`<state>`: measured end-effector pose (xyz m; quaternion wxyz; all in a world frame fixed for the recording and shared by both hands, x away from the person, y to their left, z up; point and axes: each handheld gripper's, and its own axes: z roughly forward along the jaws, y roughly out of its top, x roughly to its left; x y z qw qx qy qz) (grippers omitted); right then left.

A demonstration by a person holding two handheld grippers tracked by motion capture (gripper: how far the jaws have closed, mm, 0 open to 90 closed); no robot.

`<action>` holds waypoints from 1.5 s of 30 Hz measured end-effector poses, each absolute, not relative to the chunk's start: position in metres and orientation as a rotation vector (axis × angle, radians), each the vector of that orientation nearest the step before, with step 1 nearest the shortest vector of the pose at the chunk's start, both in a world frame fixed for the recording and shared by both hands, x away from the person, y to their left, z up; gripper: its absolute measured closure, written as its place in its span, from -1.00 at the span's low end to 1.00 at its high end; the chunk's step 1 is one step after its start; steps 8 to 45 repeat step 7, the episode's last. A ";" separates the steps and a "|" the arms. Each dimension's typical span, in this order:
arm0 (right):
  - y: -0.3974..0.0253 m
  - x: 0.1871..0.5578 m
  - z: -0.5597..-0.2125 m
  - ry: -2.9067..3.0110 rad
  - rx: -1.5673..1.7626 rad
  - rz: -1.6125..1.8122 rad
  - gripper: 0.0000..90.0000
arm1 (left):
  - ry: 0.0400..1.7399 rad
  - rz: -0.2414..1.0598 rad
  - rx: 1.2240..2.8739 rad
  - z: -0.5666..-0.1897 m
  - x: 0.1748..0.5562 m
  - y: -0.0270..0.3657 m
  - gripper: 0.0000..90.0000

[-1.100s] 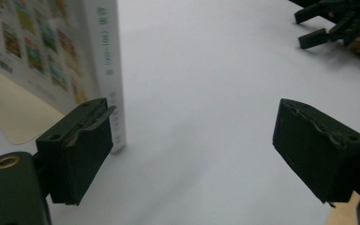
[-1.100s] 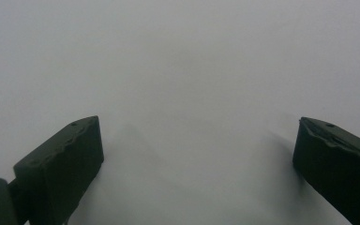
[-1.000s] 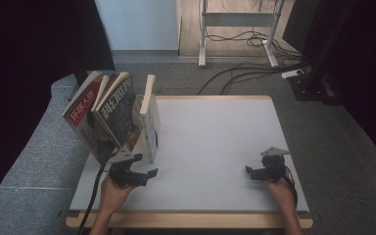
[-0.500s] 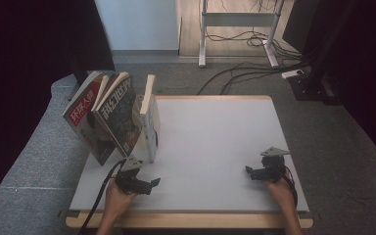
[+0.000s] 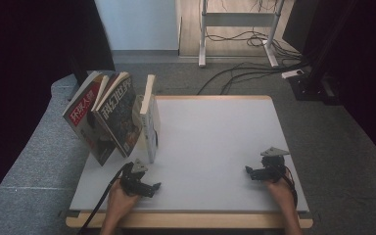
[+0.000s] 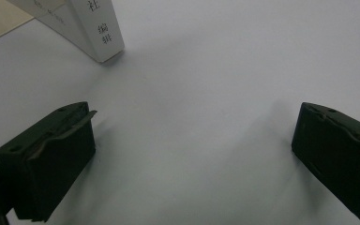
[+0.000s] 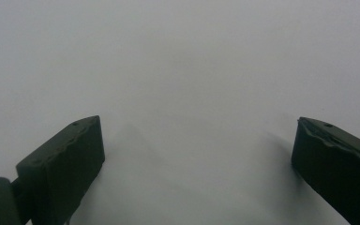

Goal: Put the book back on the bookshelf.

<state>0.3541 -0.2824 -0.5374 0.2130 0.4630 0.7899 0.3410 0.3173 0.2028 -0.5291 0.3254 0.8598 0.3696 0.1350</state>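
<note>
The left gripper (image 5: 149, 187) has drawn back from the white book (image 5: 150, 119) toward the table's (image 5: 215, 132) near edge since a second ago, its jaws spread and empty. That book stands upright at the left, just beside two leaning books (image 5: 103, 117). The right gripper (image 5: 250, 172) has stayed near the right edge, jaws spread.

Overhead forward-down; gripper cameras close, probably tabletop (image 5: 210, 142).
</note>
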 end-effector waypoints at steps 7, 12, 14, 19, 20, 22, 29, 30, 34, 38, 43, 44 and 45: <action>-0.283 0.355 -0.538 2.197 1.295 0.951 -0.95 | 0.968 0.357 2.252 -0.529 0.317 0.203 -1.00; -0.283 0.355 -0.538 2.197 1.295 0.951 -0.95 | 0.968 0.357 2.252 -0.529 0.317 0.203 -1.00; -0.283 0.355 -0.538 2.197 1.295 0.951 -0.95 | 0.968 0.357 2.252 -0.529 0.317 0.203 -1.00; -0.283 0.355 -0.538 2.197 1.295 0.951 -0.95 | 0.968 0.357 2.252 -0.529 0.317 0.203 -1.00; -0.283 0.355 -0.538 2.197 1.295 0.951 -0.95 | 0.968 0.357 2.252 -0.529 0.317 0.203 -1.00; -0.283 0.355 -0.538 2.197 1.295 0.951 -0.95 | 0.968 0.357 2.252 -0.529 0.317 0.203 -1.00; -0.283 0.355 -0.538 2.197 1.295 0.951 -0.95 | 0.968 0.357 2.252 -0.529 0.317 0.203 -1.00; -0.283 0.355 -0.538 2.197 1.295 0.951 -0.95 | 0.968 0.357 2.252 -0.529 0.317 0.203 -1.00; -0.283 0.355 -0.538 2.197 1.295 0.951 -0.95 | 0.968 0.357 2.252 -0.529 0.317 0.203 -1.00; -0.283 0.355 -0.538 2.197 1.295 0.951 -0.95 | 0.968 0.357 2.252 -0.529 0.317 0.203 -1.00; -0.283 0.355 -0.538 2.197 1.295 0.951 -0.95 | 0.968 0.357 2.252 -0.529 0.317 0.203 -1.00; -0.283 0.355 -0.538 2.197 1.295 0.951 -0.95 | 0.968 0.357 2.252 -0.529 0.317 0.203 -1.00; -0.283 0.355 -0.538 2.197 1.295 0.951 -0.95 | 0.968 0.357 2.252 -0.529 0.317 0.203 -1.00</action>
